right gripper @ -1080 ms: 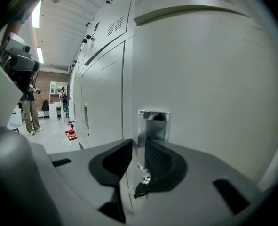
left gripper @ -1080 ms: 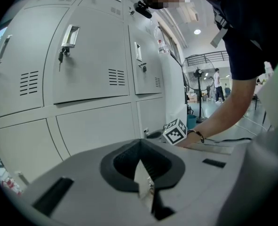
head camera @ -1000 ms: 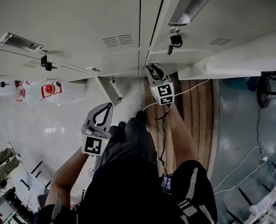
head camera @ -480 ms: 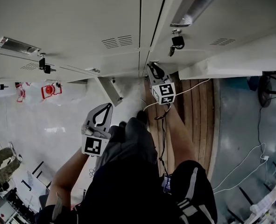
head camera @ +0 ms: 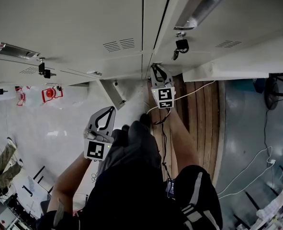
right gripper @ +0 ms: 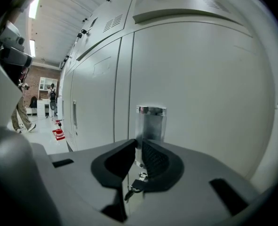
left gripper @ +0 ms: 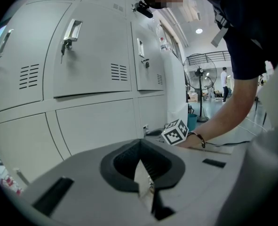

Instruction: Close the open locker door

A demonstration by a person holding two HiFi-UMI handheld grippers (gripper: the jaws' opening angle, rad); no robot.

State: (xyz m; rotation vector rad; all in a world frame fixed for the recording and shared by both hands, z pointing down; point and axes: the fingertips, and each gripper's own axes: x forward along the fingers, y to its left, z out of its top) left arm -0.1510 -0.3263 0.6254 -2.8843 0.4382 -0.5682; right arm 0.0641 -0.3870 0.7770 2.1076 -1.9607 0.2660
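one lower locker door (right gripper: pixel 200 102) is the job here. it sits low in the bank, right in front of the right gripper (right gripper: pixel 138 145), and fills that gripper's view. from here it looks swung in against its frame, or very near it, so i'd guess the swing is mostly done and what's left is pressing it home. can't tell if it's latched. the right jaws have just been closing and are nearly together, pinching what looks like the lower lip of the chrome handle (right gripper: pixel 150 121), with a key (right gripper: pixel 138 185) dangling below. that arm reaches forward, gripper tipped slightly down. the left gripper (left gripper: pixel 139 145) hangs back by the body, jaws pressed together on nothing, aimed at an angled pale panel (head camera: pixel 111 92) by the lockers' foot, maybe another door.
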